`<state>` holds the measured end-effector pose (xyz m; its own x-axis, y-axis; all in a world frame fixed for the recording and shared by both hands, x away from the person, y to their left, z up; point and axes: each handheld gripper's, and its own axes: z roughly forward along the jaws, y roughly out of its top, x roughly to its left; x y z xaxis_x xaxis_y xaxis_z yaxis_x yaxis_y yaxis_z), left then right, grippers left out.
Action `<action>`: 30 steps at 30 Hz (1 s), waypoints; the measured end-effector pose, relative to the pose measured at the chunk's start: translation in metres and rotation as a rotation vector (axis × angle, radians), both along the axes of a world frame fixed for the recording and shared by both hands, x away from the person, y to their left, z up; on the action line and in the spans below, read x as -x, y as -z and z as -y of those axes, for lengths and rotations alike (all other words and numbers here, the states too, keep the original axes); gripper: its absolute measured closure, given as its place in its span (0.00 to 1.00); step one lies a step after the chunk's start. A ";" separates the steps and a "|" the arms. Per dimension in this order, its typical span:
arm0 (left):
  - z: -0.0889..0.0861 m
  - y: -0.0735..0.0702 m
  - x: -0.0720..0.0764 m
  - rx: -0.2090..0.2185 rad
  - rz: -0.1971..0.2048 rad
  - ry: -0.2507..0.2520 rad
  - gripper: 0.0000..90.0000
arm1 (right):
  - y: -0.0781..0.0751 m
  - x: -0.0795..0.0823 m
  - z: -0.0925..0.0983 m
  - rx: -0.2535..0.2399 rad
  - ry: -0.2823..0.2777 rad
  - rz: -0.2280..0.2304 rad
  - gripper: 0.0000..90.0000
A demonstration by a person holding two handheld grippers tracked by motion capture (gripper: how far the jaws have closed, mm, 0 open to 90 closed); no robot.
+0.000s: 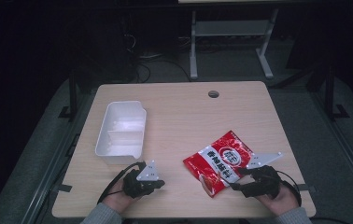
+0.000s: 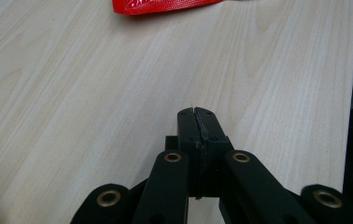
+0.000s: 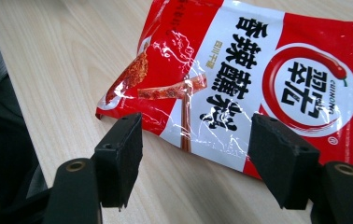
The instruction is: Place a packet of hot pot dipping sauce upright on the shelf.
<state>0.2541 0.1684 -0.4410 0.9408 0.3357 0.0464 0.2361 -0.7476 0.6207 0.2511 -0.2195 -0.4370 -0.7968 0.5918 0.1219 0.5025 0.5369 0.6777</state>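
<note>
My right claw (image 3: 195, 154) gapes at the near edge of the red bag (image 3: 258, 74), nothing grasped yet; left claw (image 2: 197, 122) clenched empty, white bin (image 1: 101, 140) unfilled.

High overhead view, 2 close jaw-level views, shared red packet (image 1: 222, 162).

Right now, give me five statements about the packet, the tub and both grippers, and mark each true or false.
1. The red packet lies flat on the table. True.
2. The right gripper is clamped on the packet. False: its jaws stand wide open at the packet's near edge, pads off it.
3. The left gripper is shut with nothing between its jaws. True.
4. The packet is inside the white tub. False: it lies on the table to the right of the tub, apart from it.
5. The tub has two compartments. True.
</note>
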 end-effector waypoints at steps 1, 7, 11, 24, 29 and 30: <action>0.000 0.000 0.000 0.000 0.000 0.000 1.00 | -0.001 0.000 0.001 -0.003 0.003 0.000 0.38; 0.006 -0.002 -0.002 0.014 -0.013 -0.006 1.00 | -0.003 0.001 0.004 -0.016 0.015 0.005 0.38; 0.016 -0.004 -0.006 0.022 -0.027 -0.005 1.00 | -0.005 -0.001 0.008 -0.019 0.027 0.011 0.38; 0.065 -0.015 -0.023 -0.004 -0.037 0.036 1.00 | -0.010 -0.011 0.028 -0.018 0.115 0.011 0.38; 0.083 -0.016 -0.035 -0.018 -0.046 0.030 1.00 | -0.013 -0.019 0.037 -0.019 0.154 0.020 0.38; 0.086 -0.016 -0.037 -0.016 -0.050 0.026 1.00 | -0.018 -0.023 0.040 -0.026 0.172 0.031 0.39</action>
<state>0.2907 0.0822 -0.4254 0.9505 0.3108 0.0044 0.2469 -0.7634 0.5968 0.2743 -0.2597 -0.4193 -0.6876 0.7168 0.1157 0.5638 0.4268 0.7071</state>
